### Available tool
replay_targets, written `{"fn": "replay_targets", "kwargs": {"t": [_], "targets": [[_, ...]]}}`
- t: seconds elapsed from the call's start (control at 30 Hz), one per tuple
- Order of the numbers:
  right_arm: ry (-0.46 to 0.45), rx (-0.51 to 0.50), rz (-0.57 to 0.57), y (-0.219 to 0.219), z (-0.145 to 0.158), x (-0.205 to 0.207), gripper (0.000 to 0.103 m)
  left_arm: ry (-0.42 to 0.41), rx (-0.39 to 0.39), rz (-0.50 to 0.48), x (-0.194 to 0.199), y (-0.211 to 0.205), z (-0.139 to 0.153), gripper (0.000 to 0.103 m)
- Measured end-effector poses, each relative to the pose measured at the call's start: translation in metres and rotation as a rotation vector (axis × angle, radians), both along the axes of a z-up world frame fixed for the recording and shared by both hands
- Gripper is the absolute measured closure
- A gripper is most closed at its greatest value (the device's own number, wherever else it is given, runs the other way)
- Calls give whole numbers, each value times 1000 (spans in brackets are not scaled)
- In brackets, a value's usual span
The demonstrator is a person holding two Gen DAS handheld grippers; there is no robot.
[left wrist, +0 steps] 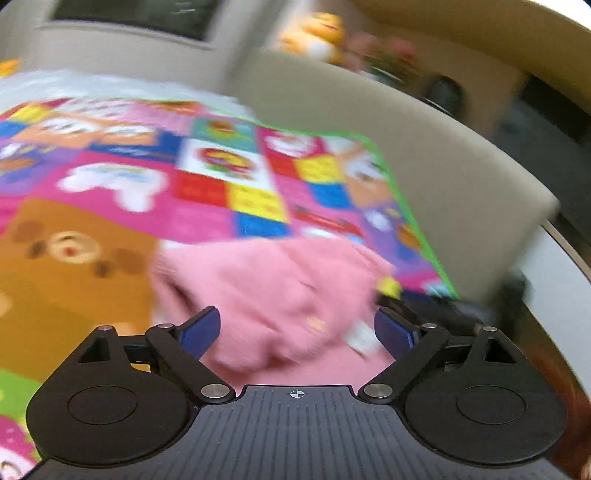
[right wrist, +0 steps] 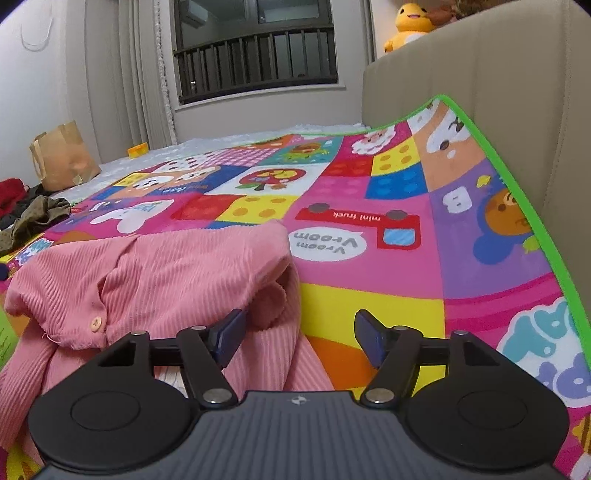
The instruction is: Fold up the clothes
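A pink corduroy shirt [right wrist: 155, 280] with a pale button lies rumpled on the colourful play mat [right wrist: 369, 206]. My right gripper [right wrist: 300, 338] is open low over the mat, its left finger touching the shirt's right edge, nothing between the fingers. In the blurred left wrist view the same pink shirt [left wrist: 266, 295] lies bunched in front of my left gripper [left wrist: 297, 328], which is open with the cloth under and between its wide-apart fingers, not clamped. A dark shape, perhaps the other gripper, shows at the shirt's right [left wrist: 461, 310].
A beige padded headboard [right wrist: 498, 74] rises along the right, the mat's green edge curling up against it. A brown paper bag [right wrist: 61, 155], olive and red clothes [right wrist: 33, 218] lie far left. A yellow plush toy [right wrist: 410, 22] sits on the headboard. A window [right wrist: 255, 48] faces me.
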State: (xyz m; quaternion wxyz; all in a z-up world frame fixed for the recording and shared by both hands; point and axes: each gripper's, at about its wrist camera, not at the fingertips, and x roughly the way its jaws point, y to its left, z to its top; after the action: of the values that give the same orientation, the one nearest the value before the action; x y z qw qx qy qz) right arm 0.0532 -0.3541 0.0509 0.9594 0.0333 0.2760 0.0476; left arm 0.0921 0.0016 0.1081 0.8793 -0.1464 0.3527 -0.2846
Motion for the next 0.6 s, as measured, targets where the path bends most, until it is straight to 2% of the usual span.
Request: {"fn": "replay_targets", "kwargs": {"t": [0.1,0.2,0.27,0.33,0.37,0.4,0.43,0.57,0.6], "targets": [[-41,10,9,-2,10,-3,37,72,4,90,22,5,-13,9],[-112,34,4,-9,28,-5,37,89,144,128,30,4,-32,13],[-141,57,6,-15,41,-3,37,82,267,125,29,1,-43,14],[-139,97,12,-25,49,5,37,68,336,111,22,6,-49,13],[-138,117,15,-29,53,8,37,66,341,112,19,9,-49,13],[-131,142,22,-33,55,13,37,65,326,115,17,13,-46,14],[-108,178,38,-36,52,20,37,69,278,113,17,16,-42,15],[-16,277,92,-34,33,47,35,111,18,69,20,20,-32,14],[2,287,103,-30,27,51,35,121,-14,57,22,16,-33,14]]}}
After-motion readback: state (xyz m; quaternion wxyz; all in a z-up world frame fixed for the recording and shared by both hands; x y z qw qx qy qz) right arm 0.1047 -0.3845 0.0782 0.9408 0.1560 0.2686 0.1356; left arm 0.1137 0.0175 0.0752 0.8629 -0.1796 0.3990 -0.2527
